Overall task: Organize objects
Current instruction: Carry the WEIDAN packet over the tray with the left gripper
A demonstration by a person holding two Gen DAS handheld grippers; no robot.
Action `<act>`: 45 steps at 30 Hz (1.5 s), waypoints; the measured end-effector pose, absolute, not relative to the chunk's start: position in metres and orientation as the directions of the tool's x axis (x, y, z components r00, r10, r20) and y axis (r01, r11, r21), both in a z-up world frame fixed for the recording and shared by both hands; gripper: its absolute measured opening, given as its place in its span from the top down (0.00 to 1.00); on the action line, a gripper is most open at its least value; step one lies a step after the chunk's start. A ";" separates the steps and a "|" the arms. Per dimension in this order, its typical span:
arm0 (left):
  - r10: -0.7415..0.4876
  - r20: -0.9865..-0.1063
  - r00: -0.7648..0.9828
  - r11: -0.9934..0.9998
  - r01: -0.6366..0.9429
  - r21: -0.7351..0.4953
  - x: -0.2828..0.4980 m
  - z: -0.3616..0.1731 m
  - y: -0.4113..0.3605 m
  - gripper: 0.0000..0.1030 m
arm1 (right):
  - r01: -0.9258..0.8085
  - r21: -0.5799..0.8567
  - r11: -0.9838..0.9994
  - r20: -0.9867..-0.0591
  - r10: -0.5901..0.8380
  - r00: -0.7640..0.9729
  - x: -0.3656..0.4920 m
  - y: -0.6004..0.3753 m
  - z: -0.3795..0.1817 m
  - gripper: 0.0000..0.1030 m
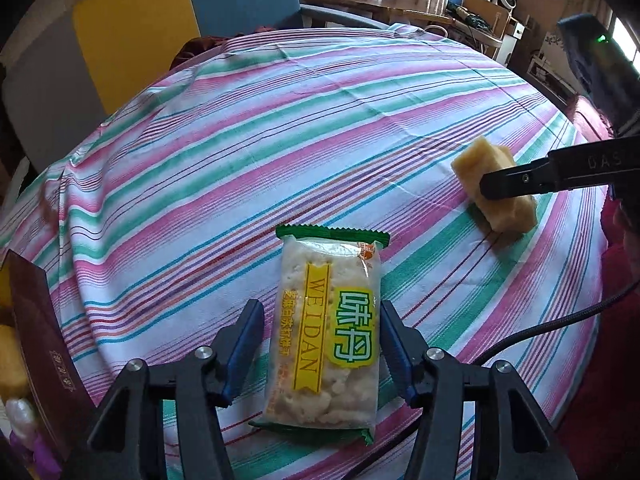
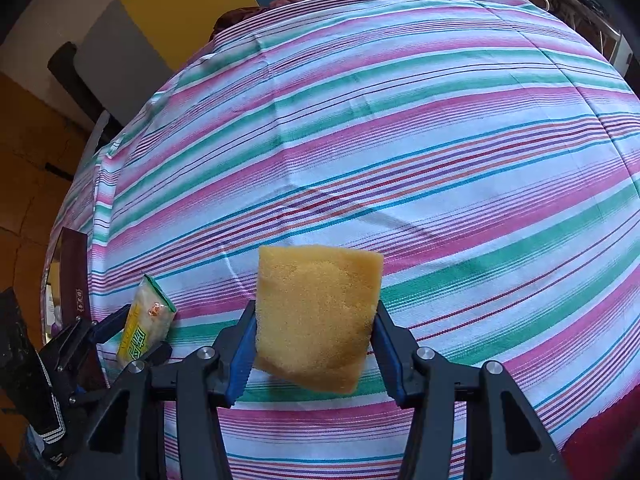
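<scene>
A clear snack packet (image 1: 324,344) with a green and yellow label lies flat on the striped tablecloth (image 1: 280,140). My left gripper (image 1: 322,312) straddles it with its blue pads on either side. A strip of cloth shows between the left pad and the packet, so the jaws stand open around it. My right gripper (image 2: 314,312) is shut on a yellow sponge block (image 2: 316,316) and holds it just above the cloth. In the left wrist view the sponge (image 1: 476,172) is at the right, with a black finger (image 1: 520,180) across it. The right wrist view has the packet (image 2: 146,320) at the far left.
A dark maroon box (image 1: 40,340) stands at the table's left edge, with yellow and purple items beside it. A black cable (image 1: 540,332) runs over the right side of the cloth. Behind the table are a cluttered shelf (image 1: 400,4) and blue and yellow panels.
</scene>
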State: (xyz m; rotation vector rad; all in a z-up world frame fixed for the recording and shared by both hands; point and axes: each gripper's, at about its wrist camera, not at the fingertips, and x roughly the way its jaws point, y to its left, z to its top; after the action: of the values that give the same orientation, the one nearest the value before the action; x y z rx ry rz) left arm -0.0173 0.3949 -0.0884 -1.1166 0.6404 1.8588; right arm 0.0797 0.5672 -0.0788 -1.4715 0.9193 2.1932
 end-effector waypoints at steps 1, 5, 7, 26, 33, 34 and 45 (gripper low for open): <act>0.412 -0.880 -0.236 -0.506 -0.863 -0.005 -0.017 -0.088 0.394 0.47 | -0.601 0.321 -0.732 -0.913 -0.071 -0.402 0.080 0.567 -0.079 0.48; 0.437 -0.865 -0.247 -0.525 -0.851 -0.023 -0.019 -0.090 0.390 0.51 | -0.602 0.318 -0.732 -0.915 -0.072 -0.396 0.080 0.568 -0.080 0.48; 0.445 -0.858 -0.258 -0.537 -0.843 -0.025 -0.019 -0.090 0.389 0.51 | -0.602 0.312 -0.735 -0.918 -0.069 -0.391 0.079 0.568 -0.080 0.48; 0.500 -0.782 -0.372 -0.613 -0.790 -0.015 -0.001 -0.046 0.354 0.54 | -0.600 0.293 -0.744 -0.925 -0.061 -0.375 0.077 0.566 -0.083 0.47; 0.514 -0.745 -0.425 -0.655 -0.755 -0.021 -0.001 -0.018 0.319 0.54 | -0.599 0.287 -0.747 -0.927 -0.058 -0.372 0.075 0.565 -0.084 0.47; 0.512 -0.741 -0.435 -0.662 -0.749 -0.018 -0.001 -0.015 0.314 0.54 | -0.599 0.286 -0.748 -0.927 -0.057 -0.371 0.075 0.565 -0.084 0.47; 0.470 -0.707 -0.529 -0.764 -0.644 -0.026 -0.019 0.006 0.247 0.54 | -0.595 0.260 -0.761 -0.933 -0.039 -0.358 0.075 0.562 -0.083 0.47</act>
State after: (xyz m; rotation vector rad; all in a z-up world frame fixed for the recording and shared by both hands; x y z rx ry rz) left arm -0.0186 0.2474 0.0065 -0.9541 0.3154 2.2747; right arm 0.0751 0.5618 -0.0833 -1.5175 0.8332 2.1730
